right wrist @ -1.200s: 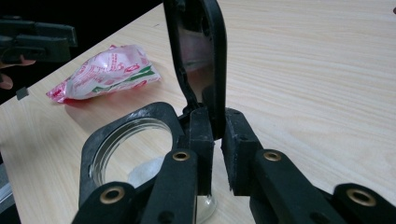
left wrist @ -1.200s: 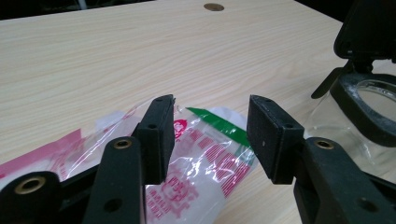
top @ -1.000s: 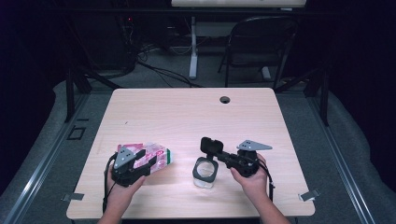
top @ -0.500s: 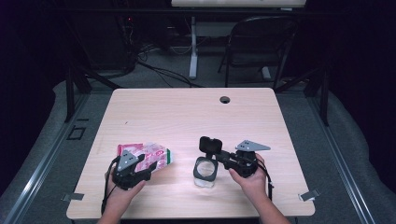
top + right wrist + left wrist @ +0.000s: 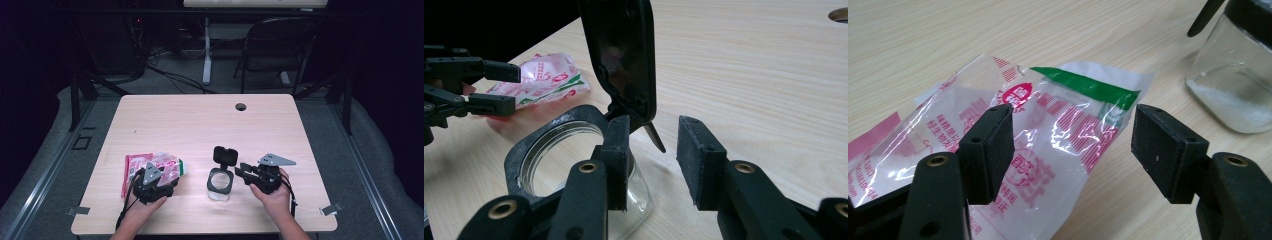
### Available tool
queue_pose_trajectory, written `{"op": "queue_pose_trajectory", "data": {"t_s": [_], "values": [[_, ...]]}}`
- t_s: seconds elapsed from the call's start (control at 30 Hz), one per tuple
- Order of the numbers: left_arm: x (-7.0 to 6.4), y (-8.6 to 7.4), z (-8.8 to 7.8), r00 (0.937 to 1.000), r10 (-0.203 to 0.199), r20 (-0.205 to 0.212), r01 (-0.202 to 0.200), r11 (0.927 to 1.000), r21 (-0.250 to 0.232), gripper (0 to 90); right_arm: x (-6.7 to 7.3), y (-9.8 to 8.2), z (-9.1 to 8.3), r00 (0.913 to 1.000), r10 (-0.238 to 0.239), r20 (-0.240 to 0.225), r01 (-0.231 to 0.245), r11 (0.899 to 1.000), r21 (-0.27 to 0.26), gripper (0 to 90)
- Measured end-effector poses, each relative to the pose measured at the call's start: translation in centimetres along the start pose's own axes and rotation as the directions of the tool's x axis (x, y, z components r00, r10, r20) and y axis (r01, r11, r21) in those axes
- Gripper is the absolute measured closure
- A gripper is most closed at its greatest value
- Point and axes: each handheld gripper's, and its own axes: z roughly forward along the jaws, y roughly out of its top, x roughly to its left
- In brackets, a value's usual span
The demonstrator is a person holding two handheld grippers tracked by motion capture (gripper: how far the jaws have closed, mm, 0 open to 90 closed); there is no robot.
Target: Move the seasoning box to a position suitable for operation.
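One table [image 5: 210, 125] stands in the scene. On it, near the front, lie one plastic packet [image 5: 150, 167] at the left and one glass jar [image 5: 220, 181] with one open black lid [image 5: 225, 155] at the middle. Two grippers [image 5: 152, 181] [image 5: 245, 172] flank them, left and right, each in one hand. One chair [image 5: 280, 45] stands far back right.

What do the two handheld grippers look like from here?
Both are black. The left gripper and right gripper each carry a grey three-cornered plate and trail a black cable. The jaws end in blocky black pads, on arms with brass-ringed pivot holes.
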Motion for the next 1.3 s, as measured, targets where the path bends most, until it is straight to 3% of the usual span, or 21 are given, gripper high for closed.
{"op": "queue_pose_trajectory", "data": {"t_s": [0.2,0.3,0.53,0.9,1.3], "values": [[-0.7,0.3,0.0,0.9993,0.03,0.023,-0.029,0.9995,-0.015,32.6,0.0,-0.2,-0.4,0.9999,0.012,-0.002,-0.012,1.0,-0.017,65.7],[-0.8,0.1,0.5,0.9988,0.045,0.022,-0.045,0.9989,0.01,32.6,0.0,-0.2,-0.5,0.9999,0.011,-0.001,-0.011,1.0,-0.017,65.6],[-0.9,-0.3,1.3,0.9957,0.089,-0.026,-0.088,0.9952,0.043,32.9,0.0,-0.3,-0.5,1.0,0.008,-0.003,-0.008,1.0,-0.017,64.9],[-0.3,-0.9,2.1,0.9917,0.091,-0.091,-0.085,0.9941,0.067,33.5,-0.1,-0.3,-0.5,0.9999,0.014,-0.003,-0.014,1.0,-0.014,64.7],[0.6,-1.5,2.8,0.9895,0.075,-0.124,-0.063,0.993,0.101,35.0,0.0,-0.3,-0.5,0.9999,0.013,-0.002,-0.013,1.0,-0.015,64.6]]}}
